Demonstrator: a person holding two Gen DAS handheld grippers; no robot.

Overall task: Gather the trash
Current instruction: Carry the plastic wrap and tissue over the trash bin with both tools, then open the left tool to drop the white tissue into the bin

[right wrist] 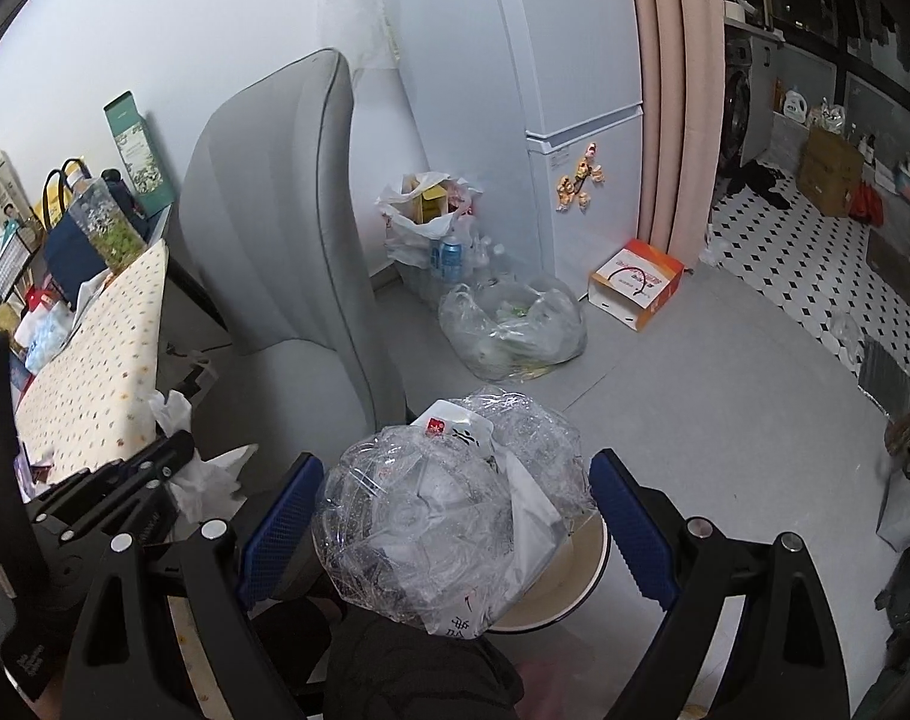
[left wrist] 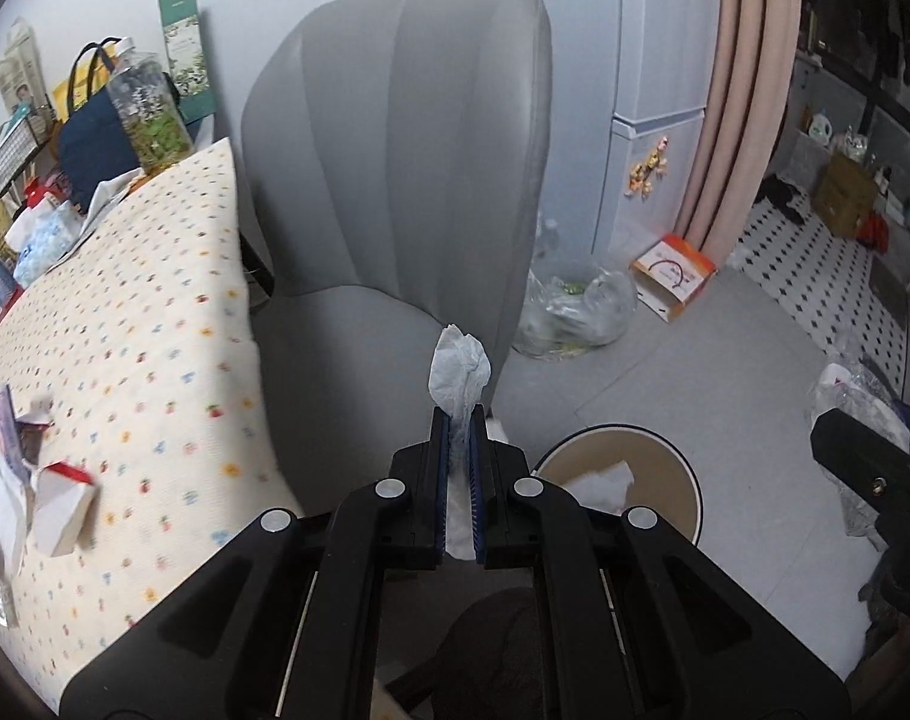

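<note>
Risk: tissue (left wrist: 458, 372) drops short of the bin (left wrist: 691, 483) if let go now — bin sits low and to the right of the left gripper (left wrist: 459, 420), not under it. Left gripper clamped on tissue, wad poking out past tips. Right gripper (right wrist: 455, 516) spread wide w/ crumpled plastic wrap (right wrist: 431, 516) between the pads, over the bin — may snag or slide off rim.

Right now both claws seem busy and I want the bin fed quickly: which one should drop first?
Probably the right claw: open, its clear plastic wrapping already sits over the bin. The left claw, shut on a tissue, is beside the rim.
</note>
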